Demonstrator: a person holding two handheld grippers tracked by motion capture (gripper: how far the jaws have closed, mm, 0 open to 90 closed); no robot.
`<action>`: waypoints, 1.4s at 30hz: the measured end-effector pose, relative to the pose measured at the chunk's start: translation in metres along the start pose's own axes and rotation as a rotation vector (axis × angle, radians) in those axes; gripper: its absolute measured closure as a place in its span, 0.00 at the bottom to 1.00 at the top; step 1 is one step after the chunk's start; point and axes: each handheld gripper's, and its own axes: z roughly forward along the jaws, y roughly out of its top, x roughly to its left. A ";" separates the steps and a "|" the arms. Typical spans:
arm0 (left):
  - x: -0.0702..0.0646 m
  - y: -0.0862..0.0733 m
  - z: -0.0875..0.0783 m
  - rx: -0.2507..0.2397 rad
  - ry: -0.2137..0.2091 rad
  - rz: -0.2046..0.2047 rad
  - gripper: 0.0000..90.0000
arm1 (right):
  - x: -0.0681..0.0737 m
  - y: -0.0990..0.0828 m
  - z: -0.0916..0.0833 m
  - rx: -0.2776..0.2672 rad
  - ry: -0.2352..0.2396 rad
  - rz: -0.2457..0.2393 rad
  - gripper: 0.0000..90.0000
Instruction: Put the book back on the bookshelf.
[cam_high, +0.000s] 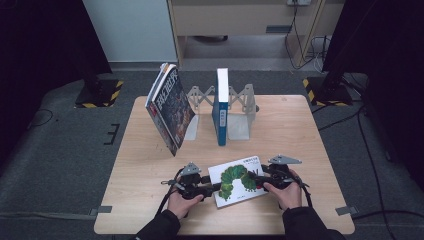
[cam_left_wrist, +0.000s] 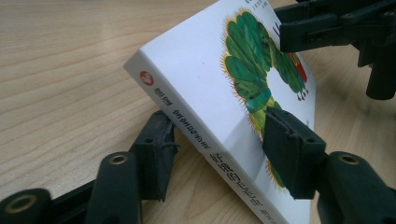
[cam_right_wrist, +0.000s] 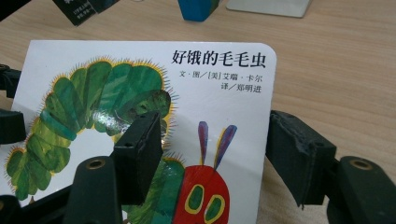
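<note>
what's going on: looks like the white caterpillar book (cam_high: 239, 179) is getting picked up off the worktop (cam_high: 145, 165) from both ends, probably headed for the folding metal book stand (cam_high: 240, 107) at the back

where the book is: front middle of the worktop, between the two hands, cover up. In the left gripper view the spine edge is tipped up off the wood

left gripper (cam_high: 196, 183): jaws about half open, one under the spine edge and one over the cover. Pads look right at the book, but I can't tell if they're really pressing

right gripper (cam_high: 267, 176): jaws roughly half open, straddling the opposite edge near the caterpillar's red head. In the right gripper view one jaw is over the cover, the other sits off past the edge with a gap, so no grip yet imo

how I'd do it: close both sides fully before lifting, get the pads well onto the board and not just the corner, then raise both hands together so it doesn't twist or slide out

what could go wrong: glossy cover, a shallow pinch could slip

count: books 3, namely the caterpillar one, a blue book (cam_high: 222, 107) upright in the stand, and a dark-cover book (cam_high: 170, 107) leaning at the stand's left end. Stands 1. Grippers 2
</note>
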 end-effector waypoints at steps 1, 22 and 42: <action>0.000 0.002 -0.003 -0.012 -0.005 -0.005 0.52 | 0.000 0.001 -0.001 -0.007 0.001 -0.002 0.40; -0.006 0.013 -0.013 -0.086 -0.036 -0.011 0.68 | -0.004 0.003 -0.005 -0.074 0.057 0.013 0.35; -0.010 0.022 -0.019 -0.141 -0.057 0.033 0.75 | -0.003 0.009 -0.010 -0.141 0.062 -0.048 0.34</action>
